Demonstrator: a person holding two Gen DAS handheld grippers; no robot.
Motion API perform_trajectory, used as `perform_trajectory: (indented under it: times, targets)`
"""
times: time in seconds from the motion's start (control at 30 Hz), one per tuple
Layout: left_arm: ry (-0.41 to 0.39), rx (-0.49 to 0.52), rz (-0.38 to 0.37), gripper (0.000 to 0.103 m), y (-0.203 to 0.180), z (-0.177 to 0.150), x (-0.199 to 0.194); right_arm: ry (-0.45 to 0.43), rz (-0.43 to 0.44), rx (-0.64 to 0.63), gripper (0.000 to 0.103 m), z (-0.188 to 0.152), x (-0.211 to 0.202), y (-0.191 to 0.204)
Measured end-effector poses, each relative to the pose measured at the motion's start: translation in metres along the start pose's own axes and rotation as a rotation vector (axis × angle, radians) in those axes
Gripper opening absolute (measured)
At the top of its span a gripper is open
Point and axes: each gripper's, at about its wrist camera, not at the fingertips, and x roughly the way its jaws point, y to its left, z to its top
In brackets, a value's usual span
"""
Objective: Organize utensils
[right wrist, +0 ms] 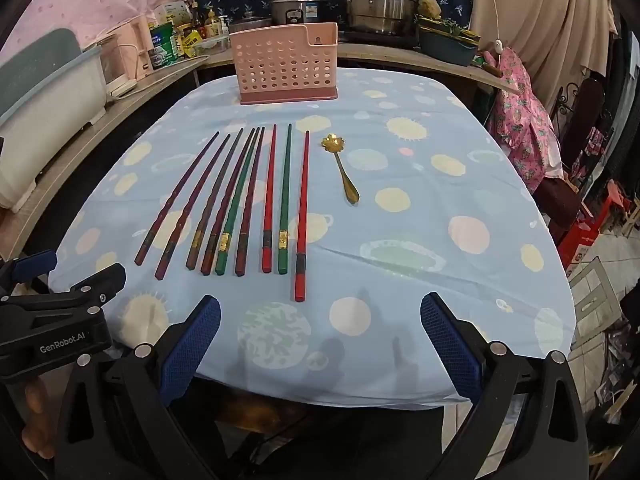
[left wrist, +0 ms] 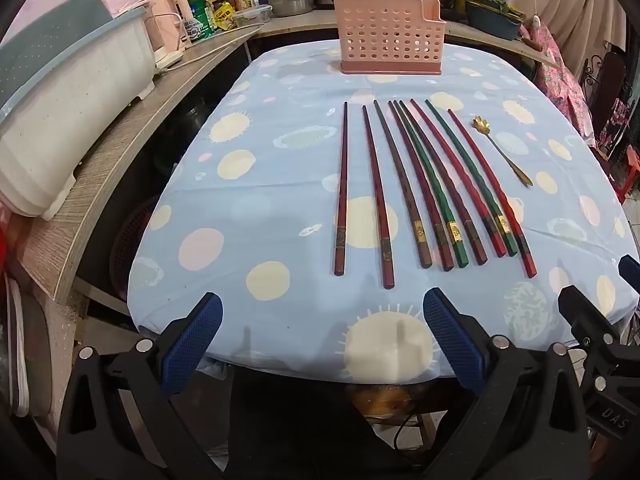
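Left gripper (left wrist: 322, 334): mine, held over the table's near edge; jaws spread wide, nothing between them. Blue pads (left wrist: 188, 344) carry a fine cross-hatched grip on black plastic arms.
Right gripper (right wrist: 320, 336): mine, also at the near edge, beside the left one; jaws equally wide, empty.
Table (right wrist: 460, 288): covered by a pale blue cloth printed with cream, pink and green discs; cloth lies smooth, draping over the near edge.
Chopsticks (right wrist: 240, 204): nine counted, lying in a loose row left of the table's centre, thick ends toward the near edge, tips toward the far edge. Long tapered sticks, glossy lacquer in red, green and dark brown-red, several with a gold band near the thick end. The middle ones lie touching or nearly so; the outer ones stand apart.
Spoon (right wrist: 342, 168): small, gold-coloured metal, flower-shaped bowl toward the far edge, slim handle; lies just right of the chopstick row, apart from it.
Holder (right wrist: 286, 66): pink perforated plastic caddy, upright at the middle of the far edge; no utensil seen rising from it.
Progress: judged not begun; every utensil on the cloth, none gripped.
Remaining: all chopsticks and the spoon, presumably into the holder.
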Motion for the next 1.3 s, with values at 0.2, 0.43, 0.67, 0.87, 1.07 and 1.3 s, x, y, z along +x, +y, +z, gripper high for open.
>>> perform_trajectory:
  times: [0.2,0.43,0.67,0.87,1.07,1.3]
  targets:
    - [0.013,-0.005,0.0,0.096,-0.0011,0.0,0.0025,0.002,0.002,-0.003,0.096,0.0001,-0.0002,0.0011]
    - [-0.001,0.007,-0.005,0.096,-0.001,0.0041,-0.0027,0.0,0.004,0.001,0.096,-0.0019,-0.0019,-0.0027]
    - [-0.005,0.017,-0.007,0.096,-0.0044,0.0002,-0.003,0.0,0.003,-0.002,0.096,0.0003,-0.0028,0.0011]
    - [-0.001,0.016,-0.007,0.096,-0.0054,0.0001,-0.0036,0.0,0.002,-0.001,0.096,0.0001,-0.0025,0.0026]
    - [-0.001,0.016,-0.01,0.096,-0.0052,-0.0007,-0.0029,0.003,0.004,0.0,0.096,-0.0016,-0.0021,0.0033]
    - [-0.001,0.016,-0.011,0.096,-0.0064,-0.0014,-0.0029,0.004,0.008,0.004,0.096,-0.0027,-0.0005,0.0003]
